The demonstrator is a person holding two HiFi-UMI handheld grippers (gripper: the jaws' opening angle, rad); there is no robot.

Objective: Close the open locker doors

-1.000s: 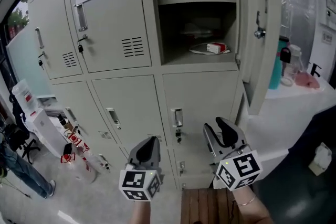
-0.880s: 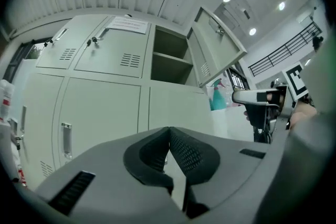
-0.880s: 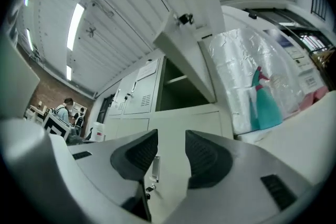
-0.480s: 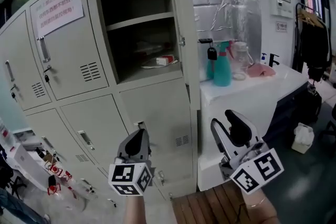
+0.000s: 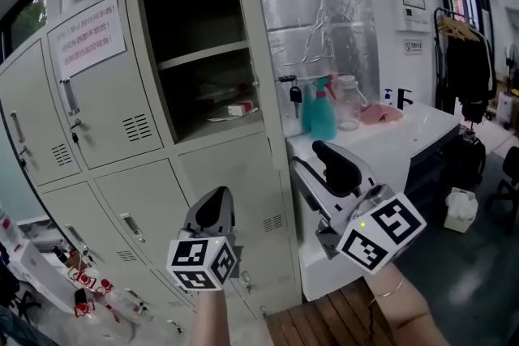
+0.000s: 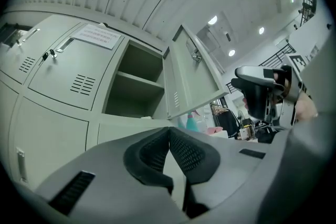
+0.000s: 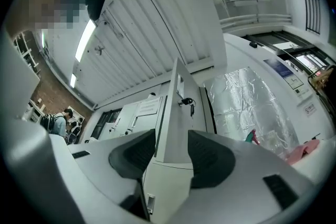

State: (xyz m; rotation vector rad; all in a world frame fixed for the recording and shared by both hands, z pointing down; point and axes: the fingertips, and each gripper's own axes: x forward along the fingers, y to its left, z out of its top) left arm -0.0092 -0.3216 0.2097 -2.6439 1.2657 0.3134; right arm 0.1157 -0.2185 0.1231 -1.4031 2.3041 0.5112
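The open locker door (image 5: 261,77) belongs to the upper right compartment (image 5: 199,69) of the bank of grey lockers; in the head view it stands swung out and seen almost edge-on, with a bunch of keys (image 5: 295,93) hanging from its lock; inside the compartment a shelf (image 5: 203,54) crosses the upper part, and a small red-and-white box (image 5: 239,108) lies on the compartment floor; the neighbouring door to the left is shut and carries a paper notice (image 5: 87,36); the left tongs (image 5: 212,211) are held low in front of the closed lower lockers, their jaws pressed together with nothing between them, as the left gripper view shows (image 6: 169,131); the right tongs (image 5: 315,162) are raised to the right of the door, near the white surface (image 5: 405,134); their jaws have just been opening and stand wide apart (image 7: 172,152), and the door's edge (image 7: 170,113) shows through the gap, with neither pad touching it; on the surface stand a teal spray bottle (image 5: 323,113) and a clear jar (image 5: 349,103), with a pink cloth (image 5: 381,113) beside them.
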